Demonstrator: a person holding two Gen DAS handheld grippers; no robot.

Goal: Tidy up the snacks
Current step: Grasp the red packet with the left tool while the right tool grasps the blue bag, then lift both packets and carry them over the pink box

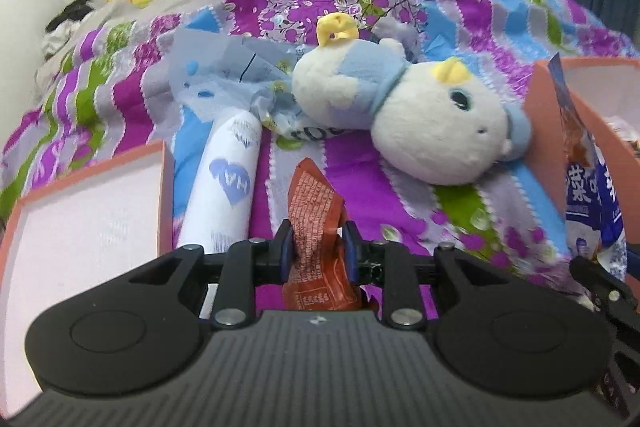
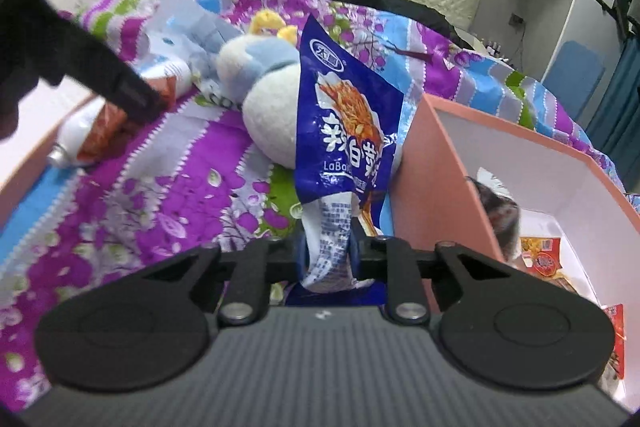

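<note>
left gripper (image 1: 318, 245) was clamped on a red-orange snack packet (image 1: 316, 203), crumpled, long axis running up and away from the jaws. right gripper (image 2: 326, 247) was pinched narrow on the lower end of a blue snack bag (image 2: 346, 115), which stood upright above it. pink box (image 2: 452, 167) lay just right of the blue bag, other packets already inside; right hand looked nearer it. both snacks hung over the bed quilt (image 1: 360, 195), near the plush toy (image 1: 420, 123).

Blue snack packet (image 2: 348, 123) reading "LaBa", partly hidden; white tube (image 1: 228, 183) bearing heart, "HA" inverted
</note>
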